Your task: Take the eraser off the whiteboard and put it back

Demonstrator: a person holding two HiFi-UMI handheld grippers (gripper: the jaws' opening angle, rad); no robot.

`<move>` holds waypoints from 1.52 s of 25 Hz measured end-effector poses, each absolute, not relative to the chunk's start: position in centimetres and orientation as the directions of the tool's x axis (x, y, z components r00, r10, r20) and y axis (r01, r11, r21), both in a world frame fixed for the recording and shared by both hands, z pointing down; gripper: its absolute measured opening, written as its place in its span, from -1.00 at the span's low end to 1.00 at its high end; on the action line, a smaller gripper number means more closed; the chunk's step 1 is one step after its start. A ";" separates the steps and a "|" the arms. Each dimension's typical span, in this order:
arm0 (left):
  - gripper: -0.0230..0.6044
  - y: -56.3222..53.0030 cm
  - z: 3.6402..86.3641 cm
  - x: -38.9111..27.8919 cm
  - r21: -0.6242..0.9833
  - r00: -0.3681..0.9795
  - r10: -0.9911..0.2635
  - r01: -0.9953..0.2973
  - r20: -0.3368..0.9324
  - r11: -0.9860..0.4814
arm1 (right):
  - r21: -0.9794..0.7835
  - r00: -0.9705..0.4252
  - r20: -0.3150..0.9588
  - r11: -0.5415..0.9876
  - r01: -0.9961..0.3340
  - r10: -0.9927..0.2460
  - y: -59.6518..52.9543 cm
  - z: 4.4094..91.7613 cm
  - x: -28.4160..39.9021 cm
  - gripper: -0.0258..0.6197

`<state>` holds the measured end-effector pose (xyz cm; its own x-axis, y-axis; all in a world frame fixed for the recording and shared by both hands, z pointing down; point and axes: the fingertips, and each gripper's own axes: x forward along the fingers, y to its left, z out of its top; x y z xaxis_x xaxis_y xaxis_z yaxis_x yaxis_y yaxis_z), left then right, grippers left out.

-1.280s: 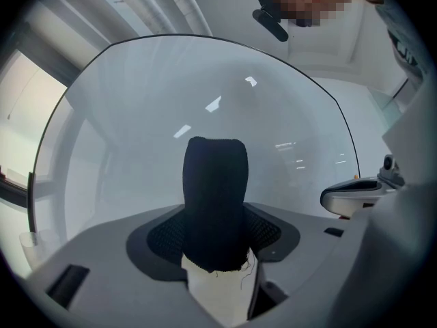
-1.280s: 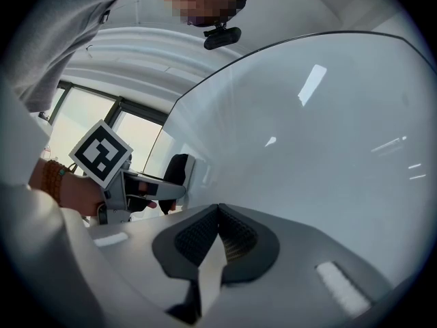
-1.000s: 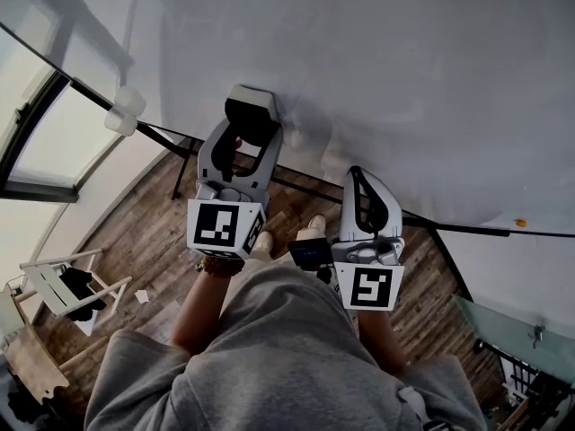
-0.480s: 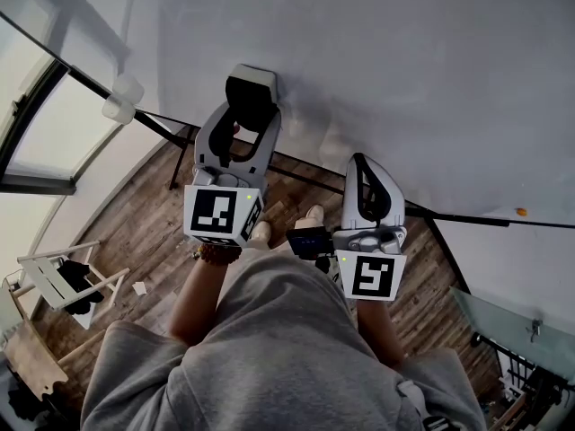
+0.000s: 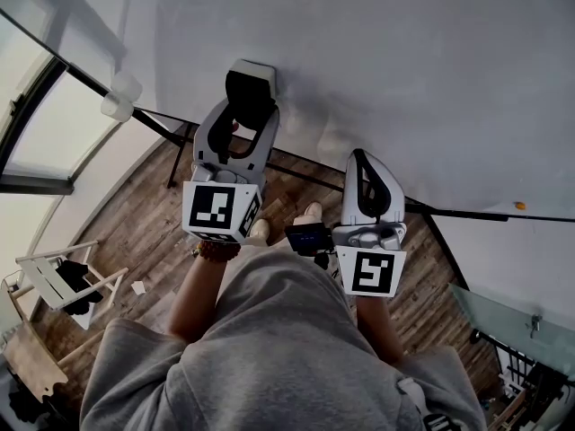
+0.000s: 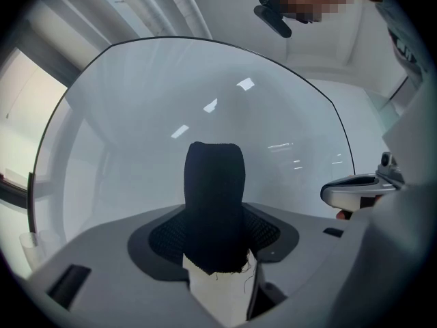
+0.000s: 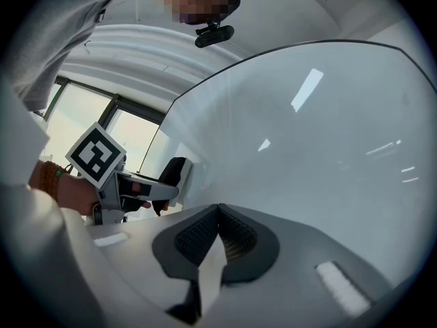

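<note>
1. The eraser [image 5: 251,97] is kept clamped between the wide-set jaws of the left gripper [image 5: 249,119], at the whiteboard [image 5: 404,61]; nothing is seen changed;
2. The right gripper [image 5: 359,162] is held with jaws pressed together, empty; replacement is judged pending.

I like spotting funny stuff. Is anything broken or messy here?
Only a small thing: the eraser has loose threads hanging from the near edge of its black felt, so it looks a bit frayed. Nothing else stands out.
</note>
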<state>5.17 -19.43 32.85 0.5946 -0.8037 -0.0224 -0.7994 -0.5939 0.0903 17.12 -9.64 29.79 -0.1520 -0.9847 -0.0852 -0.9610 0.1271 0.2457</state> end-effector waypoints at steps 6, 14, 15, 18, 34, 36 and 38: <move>-0.17 -19.3 33.1 4.9 0.102 0.598 -0.801 -0.796 -0.019 -0.596 | 0.245 -0.160 -0.085 0.135 -0.960 -0.984 -9.6 30.0 16.6 -0.88; -0.17 -19.0 32.8 4.2 0.106 0.596 -0.802 -0.796 -0.027 -0.595 | 0.248 -0.167 -0.085 0.142 -0.958 -0.982 -9.5 29.9 15.7 -0.88; -0.17 -18.9 32.8 4.1 0.105 0.596 -0.803 -0.797 -0.027 -0.595 | 0.249 -0.168 -0.085 0.143 -0.958 -0.982 -9.5 29.9 15.6 -0.88; -0.17 -18.8 32.7 3.8 0.105 0.595 -0.803 -0.797 -0.027 -0.594 | 0.248 -0.170 -0.086 0.144 -0.958 -0.982 -9.5 29.8 15.4 -0.88; -0.17 -17.8 32.8 1.7 0.095 0.581 -0.814 -0.809 -0.028 -0.581 | 0.249 -0.199 -0.090 0.172 -0.953 -0.976 -9.5 29.5 13.4 -0.88; -0.17 -17.6 32.9 1.4 0.091 0.582 -0.813 -0.808 -0.021 -0.582 | 0.250 -0.205 -0.089 0.177 -0.952 -0.975 -9.5 29.5 13.1 -0.88; -0.17 -17.5 33.1 1.0 0.093 0.580 -0.814 -0.810 -0.017 -0.579 | 0.251 -0.211 -0.082 0.185 -0.950 -0.974 -9.7 29.8 12.8 -0.88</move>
<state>1.03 -17.53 33.13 0.5800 -0.8144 -0.0170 -0.8101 -0.5789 0.0928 12.79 -9.69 29.85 -0.2110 -0.9740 -0.0825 -0.9501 0.1846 0.2513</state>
